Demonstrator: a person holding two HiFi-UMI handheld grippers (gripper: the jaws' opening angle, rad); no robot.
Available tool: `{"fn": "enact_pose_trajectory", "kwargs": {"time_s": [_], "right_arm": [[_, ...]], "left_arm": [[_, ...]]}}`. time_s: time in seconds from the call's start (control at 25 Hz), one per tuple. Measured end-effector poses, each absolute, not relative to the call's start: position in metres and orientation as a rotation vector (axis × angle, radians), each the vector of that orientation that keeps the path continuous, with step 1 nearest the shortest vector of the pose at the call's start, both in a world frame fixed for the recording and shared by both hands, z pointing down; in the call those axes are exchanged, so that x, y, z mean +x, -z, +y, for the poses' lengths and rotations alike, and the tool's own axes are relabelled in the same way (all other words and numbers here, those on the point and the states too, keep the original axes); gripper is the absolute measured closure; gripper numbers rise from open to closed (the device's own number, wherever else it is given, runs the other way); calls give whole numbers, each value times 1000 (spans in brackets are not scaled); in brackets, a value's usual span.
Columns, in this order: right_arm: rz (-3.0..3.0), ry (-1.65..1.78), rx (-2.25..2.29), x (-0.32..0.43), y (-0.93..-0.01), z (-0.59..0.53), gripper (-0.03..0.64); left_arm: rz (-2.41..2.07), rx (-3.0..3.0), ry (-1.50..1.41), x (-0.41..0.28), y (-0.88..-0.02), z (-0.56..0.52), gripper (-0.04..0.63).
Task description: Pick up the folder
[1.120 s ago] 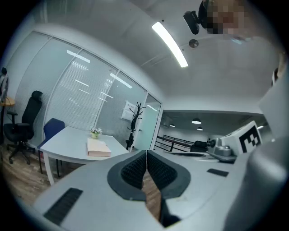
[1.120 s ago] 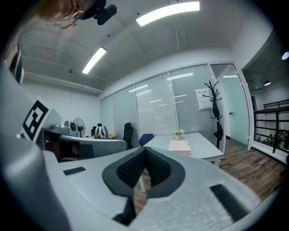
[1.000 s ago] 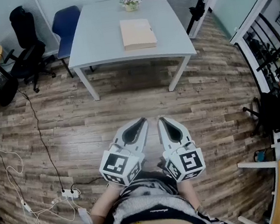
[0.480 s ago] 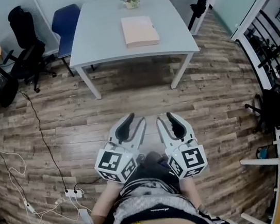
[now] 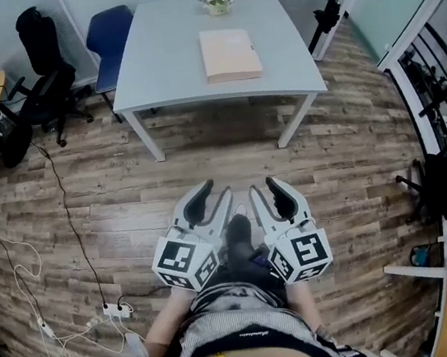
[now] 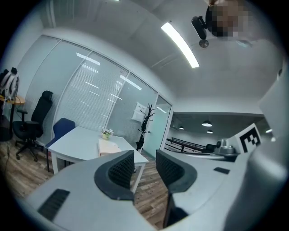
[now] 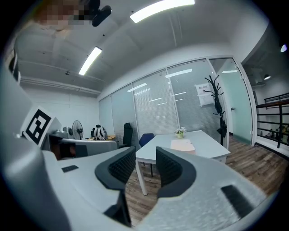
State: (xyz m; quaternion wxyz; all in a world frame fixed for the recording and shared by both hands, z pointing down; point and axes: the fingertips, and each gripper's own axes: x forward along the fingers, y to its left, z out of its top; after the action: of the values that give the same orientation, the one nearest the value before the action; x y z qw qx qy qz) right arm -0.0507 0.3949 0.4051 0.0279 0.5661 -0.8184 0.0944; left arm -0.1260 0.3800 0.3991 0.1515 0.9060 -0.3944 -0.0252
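Head view has the folder (image 5: 230, 53) lying flat on the white table (image 5: 164, 58) at the far side of the room, on the table's right half, with a small pot of flowers (image 5: 218, 0) just beyond its far edge. It is well apart from both tools, so I judge this to be the approach, with the pick itself not yet begun. The left gripper (image 5: 212, 197) and right gripper (image 5: 265, 190) are held side by side close to the person's body, pointing roughly level towards the table, likely so that both arrive square to the folder's near edge. Their jaws have just been opening and stand partly apart with nothing between the pads, which reads as readying them for a thin, flat thing

The table is a plain pale top on white legs, bare except for folder and flowers, so the folder's edges look free to get at. A blue chair (image 5: 108, 33) sits at its far left corner and a black office chair (image 5: 42, 51) stands further left. The floor (image 5: 125, 188) is wood-look planking, with a power strip (image 5: 112, 308) on the near left. Glass partitions (image 7: 153, 108) with blinds close the far side, a coat stand (image 7: 215, 101) stands to the right, and strip lights run along the ceiling
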Motion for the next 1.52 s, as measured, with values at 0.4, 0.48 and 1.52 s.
{"fn": "enact_pose_trajectory", "kwargs": {"time_s": [0.4,0.48,1.52], "right_arm": [[-2576,-301,1706,-35,-396,291,465],[-2589,-306,1699,-32,-392,273,463],[-2694,-292,1550,32,-376,108,462]], "left_arm": [[-1113,2589,86,-97,-397,279,472],[-1108,2582,88,-91,-396,260,472],[-1247,2517,122,-29,-380,109,472]]}}
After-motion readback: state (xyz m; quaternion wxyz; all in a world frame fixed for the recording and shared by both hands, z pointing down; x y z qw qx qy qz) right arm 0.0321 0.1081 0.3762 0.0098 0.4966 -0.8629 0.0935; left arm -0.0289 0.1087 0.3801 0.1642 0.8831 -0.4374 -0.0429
